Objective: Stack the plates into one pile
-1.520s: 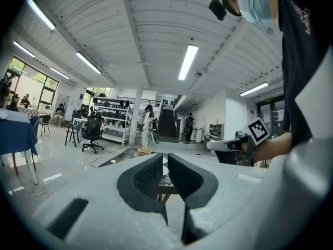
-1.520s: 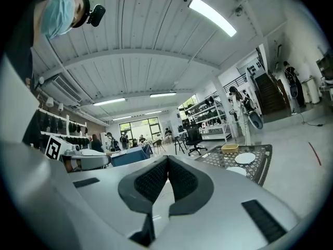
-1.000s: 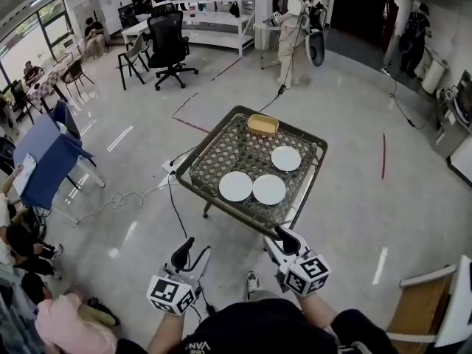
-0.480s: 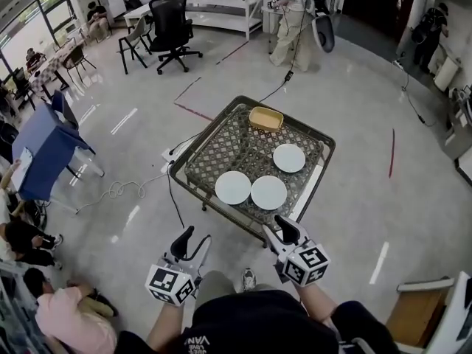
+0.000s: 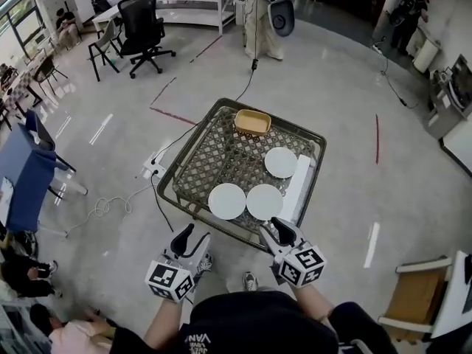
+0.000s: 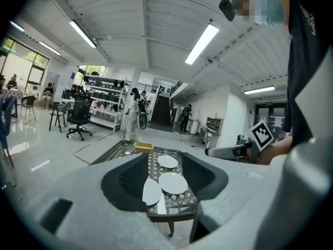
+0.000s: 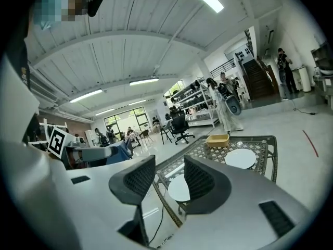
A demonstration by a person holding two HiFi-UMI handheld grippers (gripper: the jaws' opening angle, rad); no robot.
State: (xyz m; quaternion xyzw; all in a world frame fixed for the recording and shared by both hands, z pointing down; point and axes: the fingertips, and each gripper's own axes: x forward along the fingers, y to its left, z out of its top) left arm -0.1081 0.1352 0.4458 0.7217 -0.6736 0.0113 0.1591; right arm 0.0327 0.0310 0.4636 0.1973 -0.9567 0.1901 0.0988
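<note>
Left gripper [image 5: 193, 236] and right gripper [image 5: 274, 229]: both sets of jaws stand apart with nothing between them, and the right jaws have just been opening. Both are held at the near edge of a lattice-topped table [image 5: 193, 153]. Three white plates lie on it unstacked. The near left plate [image 5: 227, 200] and near right plate [image 5: 264, 201] sit side by side, and the far plate [image 5: 281, 162] sits behind them. A yellow tray [image 5: 252, 122] rests at the far edge.

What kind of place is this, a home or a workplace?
Probably a big open lab or workshop: a rolling office chair, white shelving along the far side, and a cable trailing across the polished floor.
</note>
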